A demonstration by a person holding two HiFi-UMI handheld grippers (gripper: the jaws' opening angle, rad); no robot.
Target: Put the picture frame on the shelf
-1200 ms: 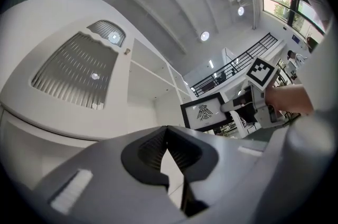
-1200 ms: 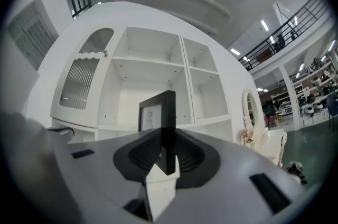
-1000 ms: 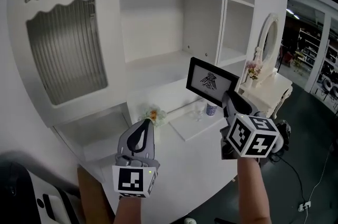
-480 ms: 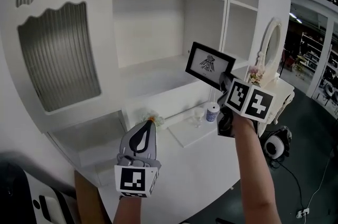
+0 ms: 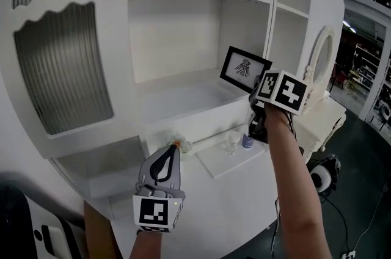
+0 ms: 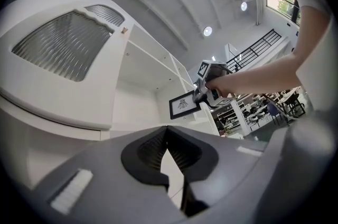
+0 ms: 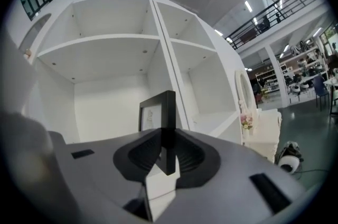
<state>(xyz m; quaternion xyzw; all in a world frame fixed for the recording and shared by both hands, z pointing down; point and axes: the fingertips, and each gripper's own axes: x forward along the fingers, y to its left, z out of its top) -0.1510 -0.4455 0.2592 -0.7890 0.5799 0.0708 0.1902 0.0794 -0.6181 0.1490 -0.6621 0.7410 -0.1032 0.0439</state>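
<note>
Right tongs point(image 5: 255, 89) are clamped on the picture frame point(image 5: 244, 70). The right gripper view confirms it: both pads pinch the black edge of the picture frame point(image 7: 165, 112), which stands upright at twelve o'clock from the right tongs point(image 7: 165, 153). In the head view the frame sits at ten o'clock from the marker cube point(image 5: 281, 91), its face tilted up toward the camera. It is held at the mouth of the lower open shelf point(image 5: 183, 93), just beside the upright divider point(image 5: 274, 25). Whether its bottom edge touches the shelf board I cannot tell.

Left tongs point(image 5: 173, 149) are down at seven o'clock from the frame and well apart from it, over the table point(image 5: 232, 209). Their tips are pressed together with nothing between them. From the left gripper view, the left tongs point(image 6: 168, 148) point up at the cabinet, with the frame point(image 6: 184, 104) at one o'clock.

On writing: the frame shows a dark winged figure on white with a small line under it, too small to read. Both cubes carry black-and-white square markers only. A small blue-and-white container point(image 5: 247, 140) stands on the table at six o'clock from the frame, next to a clear glass point(image 5: 232, 140); its label is unreadable.
</note>
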